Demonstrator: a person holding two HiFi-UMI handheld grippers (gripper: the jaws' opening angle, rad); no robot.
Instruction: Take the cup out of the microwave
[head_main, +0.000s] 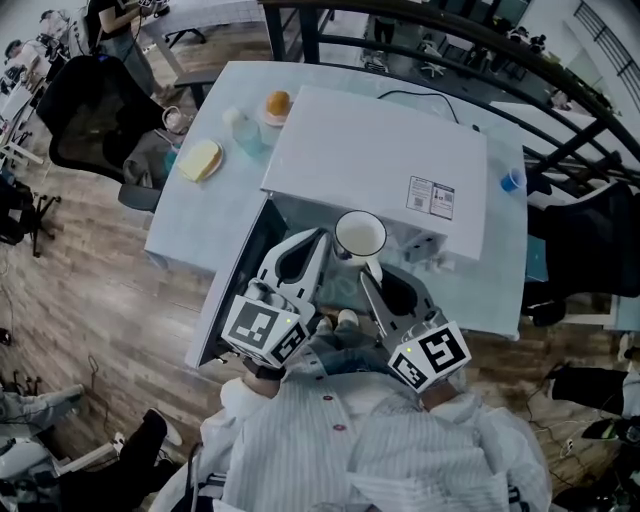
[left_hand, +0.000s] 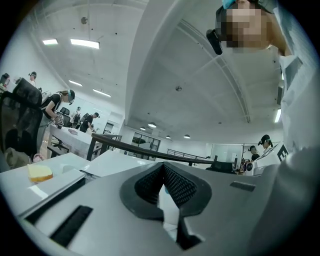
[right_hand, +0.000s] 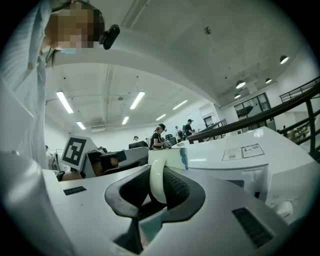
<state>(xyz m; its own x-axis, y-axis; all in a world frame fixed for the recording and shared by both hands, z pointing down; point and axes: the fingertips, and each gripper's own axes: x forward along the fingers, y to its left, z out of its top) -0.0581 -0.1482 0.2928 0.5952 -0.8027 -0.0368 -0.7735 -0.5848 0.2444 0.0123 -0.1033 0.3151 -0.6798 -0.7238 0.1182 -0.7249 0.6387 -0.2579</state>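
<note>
The right gripper (head_main: 372, 272) is clamping the cup (head_main: 360, 235) by its handle, just near of the microwave (head_main: 380, 160) front. The left gripper (head_main: 320, 242) is hovering beside it, jaws closed and empty. Extraction seems nearly finished; next is calling for a level carry to the bench (head_main: 190, 225).

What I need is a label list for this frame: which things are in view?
table: one, pale, centre
microwave: one, white, on table, door open
cup: one, white, before microwave, held by its handle
yellow item: one, table's left
orange ball: one, table's far edge
blue cap: one, right of microwave
chair: one, black, left of table
railing: one, dark, beyond table
shirt: one, striped, bottom
left gripper: one, white, shut, empty
right gripper: one, white, shut on cup's handle
</note>
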